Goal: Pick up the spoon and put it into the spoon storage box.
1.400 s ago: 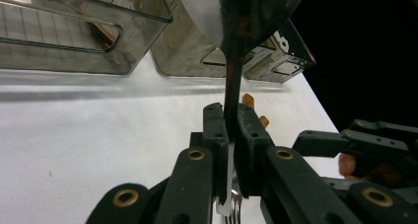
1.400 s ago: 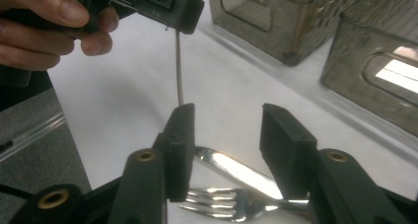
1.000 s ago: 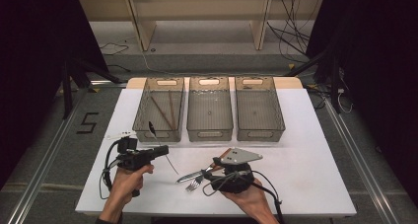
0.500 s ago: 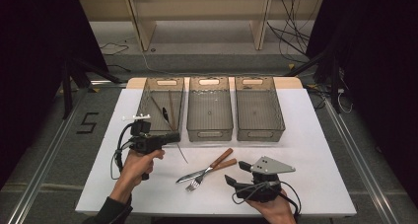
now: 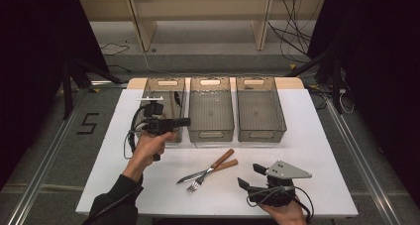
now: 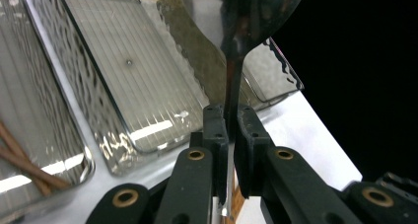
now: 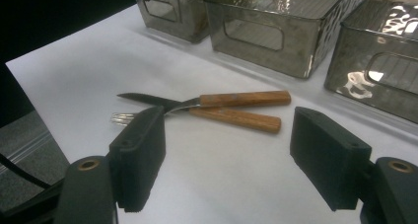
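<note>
My left gripper (image 5: 184,121) hovers at the front of the left bin (image 5: 163,82), shut on a shiny metal spoon. In the left gripper view the spoon (image 6: 241,17) sticks forward with its thin neck pinched between the jaws of the left gripper (image 6: 229,118). A knife (image 5: 194,176) and a fork (image 5: 197,186) with wooden handles lie crossed on the white table. My right gripper (image 5: 250,176) rests near the front edge, to their right. In the right gripper view the right gripper (image 7: 226,135) has nothing between its jaws, which have just been opening, and looks at the knife (image 7: 241,99) and fork (image 7: 236,119).
Three clear plastic bins stand in a row at the back: the left one, the middle bin (image 5: 210,132) and the right bin (image 5: 261,133). The left bin (image 6: 29,150) holds wooden-handled utensils. Shelving and cables lie beyond the table (image 5: 317,136).
The left gripper has carried the spoon away from the front of the table, up toward the left bin. The right gripper has drawn back to the right from the knife and fork and opened wider.
</note>
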### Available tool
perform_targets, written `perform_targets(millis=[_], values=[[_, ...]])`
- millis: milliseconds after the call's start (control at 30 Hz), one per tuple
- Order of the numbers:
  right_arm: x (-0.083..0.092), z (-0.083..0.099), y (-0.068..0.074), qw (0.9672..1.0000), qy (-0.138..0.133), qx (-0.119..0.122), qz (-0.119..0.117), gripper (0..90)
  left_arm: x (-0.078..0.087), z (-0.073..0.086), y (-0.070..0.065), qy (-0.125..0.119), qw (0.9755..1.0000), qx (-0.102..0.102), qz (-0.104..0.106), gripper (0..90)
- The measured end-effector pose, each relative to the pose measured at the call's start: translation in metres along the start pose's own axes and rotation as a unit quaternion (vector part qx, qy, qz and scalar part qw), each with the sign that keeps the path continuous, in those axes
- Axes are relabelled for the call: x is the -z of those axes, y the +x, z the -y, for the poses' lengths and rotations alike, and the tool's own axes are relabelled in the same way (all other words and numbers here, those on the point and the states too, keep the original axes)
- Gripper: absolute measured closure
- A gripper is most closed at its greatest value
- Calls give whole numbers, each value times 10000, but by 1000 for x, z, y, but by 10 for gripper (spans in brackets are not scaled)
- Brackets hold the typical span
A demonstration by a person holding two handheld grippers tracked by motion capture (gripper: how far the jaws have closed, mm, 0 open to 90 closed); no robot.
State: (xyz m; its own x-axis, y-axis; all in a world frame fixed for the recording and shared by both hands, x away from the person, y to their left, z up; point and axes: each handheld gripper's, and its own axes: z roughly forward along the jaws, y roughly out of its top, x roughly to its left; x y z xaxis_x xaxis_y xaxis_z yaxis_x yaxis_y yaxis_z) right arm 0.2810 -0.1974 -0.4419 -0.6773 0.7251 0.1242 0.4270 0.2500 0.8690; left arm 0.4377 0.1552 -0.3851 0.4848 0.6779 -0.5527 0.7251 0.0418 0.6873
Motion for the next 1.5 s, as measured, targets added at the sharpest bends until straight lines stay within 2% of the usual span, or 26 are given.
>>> perform_targets(millis=[200, 500, 867, 1167, 1500], values=[[5, 4, -5, 10000, -57, -22, 22, 290, -11, -14, 1, 31, 10000, -15, -77, 845], [9, 8, -9, 10000, -57, -26, 47, 285, -29, -31, 2, 46, 9999, 106, -43, 845], [12, 10, -9, 10000, -53, -37, 44, 286, -51, -51, 2, 94, 9996, 128, -226, 845], [13, 11, -8, 9999, -105, -17, 22, 282, -68, -57, 9, 127, 9987, 165, -464, 845], [14, 12, -9, 9999, -170, 18, 18, 278, -76, -60, 13, 124, 9982, 193, -549, 845]])
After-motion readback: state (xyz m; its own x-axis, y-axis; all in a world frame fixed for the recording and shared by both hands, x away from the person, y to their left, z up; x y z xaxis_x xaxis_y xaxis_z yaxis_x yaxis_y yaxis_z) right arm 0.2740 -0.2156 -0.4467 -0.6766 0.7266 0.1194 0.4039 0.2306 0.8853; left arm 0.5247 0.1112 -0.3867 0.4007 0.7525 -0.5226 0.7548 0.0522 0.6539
